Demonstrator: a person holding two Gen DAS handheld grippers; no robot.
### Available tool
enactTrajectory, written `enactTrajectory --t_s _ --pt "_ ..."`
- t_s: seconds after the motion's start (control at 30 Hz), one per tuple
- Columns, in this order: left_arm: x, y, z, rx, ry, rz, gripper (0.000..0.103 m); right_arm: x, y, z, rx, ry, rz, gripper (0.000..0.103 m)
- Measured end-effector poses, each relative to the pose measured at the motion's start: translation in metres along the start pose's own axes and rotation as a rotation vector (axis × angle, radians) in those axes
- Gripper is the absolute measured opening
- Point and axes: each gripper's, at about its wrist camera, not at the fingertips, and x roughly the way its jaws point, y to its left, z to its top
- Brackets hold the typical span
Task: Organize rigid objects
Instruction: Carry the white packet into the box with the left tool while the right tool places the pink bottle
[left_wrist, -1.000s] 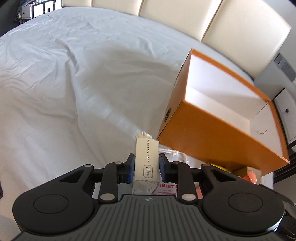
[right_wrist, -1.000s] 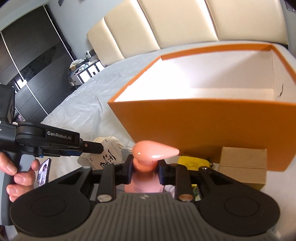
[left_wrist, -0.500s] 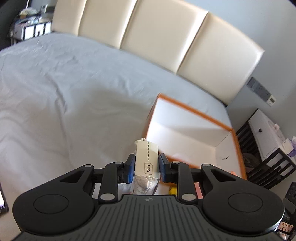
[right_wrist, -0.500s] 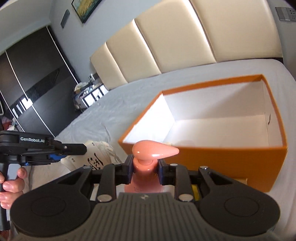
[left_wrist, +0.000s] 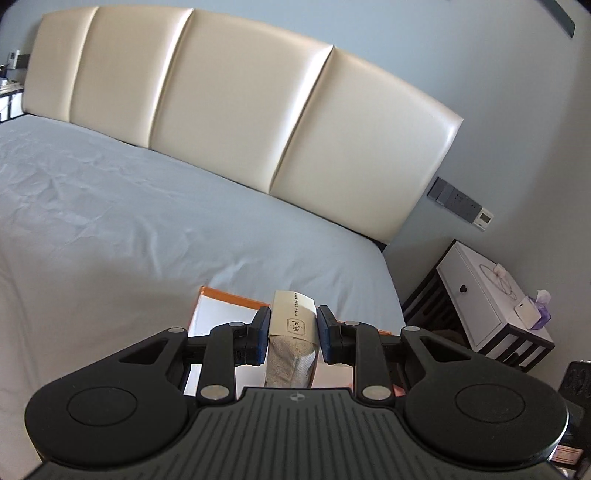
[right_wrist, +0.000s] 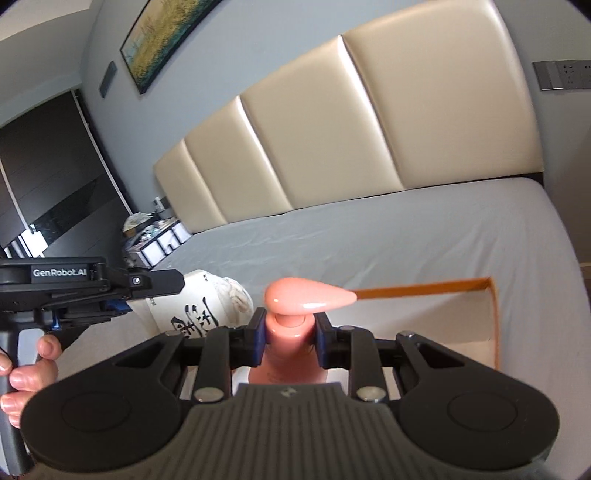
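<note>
My left gripper (left_wrist: 291, 330) is shut on a cream pouch (left_wrist: 292, 345) with a paper label band, held high above the open orange box (left_wrist: 218, 295) on the bed. In the right wrist view the left gripper (right_wrist: 122, 291) shows at the left, holding the same pouch (right_wrist: 192, 306), which has black calligraphy on it. My right gripper (right_wrist: 290, 336) is shut on the neck of a pink pump bottle (right_wrist: 306, 299), also held above the orange box (right_wrist: 491, 321), whose rim and white inside show behind and right of the bottle.
The bed has a grey sheet (left_wrist: 129, 221) and a cream padded headboard (left_wrist: 240, 110). A white nightstand (left_wrist: 487, 295) stands at the bed's right. A cluttered nightstand (right_wrist: 155, 236) and dark wardrobe doors (right_wrist: 48, 199) are at the far left.
Both grippers have risen and tilted up with their objects. The orange box has dropped low in both views and is now mostly hidden behind the grippers.
</note>
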Motion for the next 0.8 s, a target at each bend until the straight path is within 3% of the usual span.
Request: enactTrajectory --t_s 0.3,0.47,0.63,0.8 --pt "0.111 0.029 -0.033 -0.020 0.204 0.003 0.030 0.049 -0.034 0.004 -0.013 0.096 -0.104 0.025" --pt "0.136 0.046 -0.048 -0.029 0.274 0.054 0.030 0.075 -0.041 -0.001 -0.032 0.137 -0.123 0.025" --pt "0.148 0.047 -0.056 -0.027 0.289 0.059 0.030 0.099 -0.041 -0.003 -0.031 0.172 -0.121 0.025" --pt "0.147 0.040 -0.055 0.056 0.305 0.123 0.030 0.108 -0.035 -0.005 -0.053 0.193 -0.139 0.025"
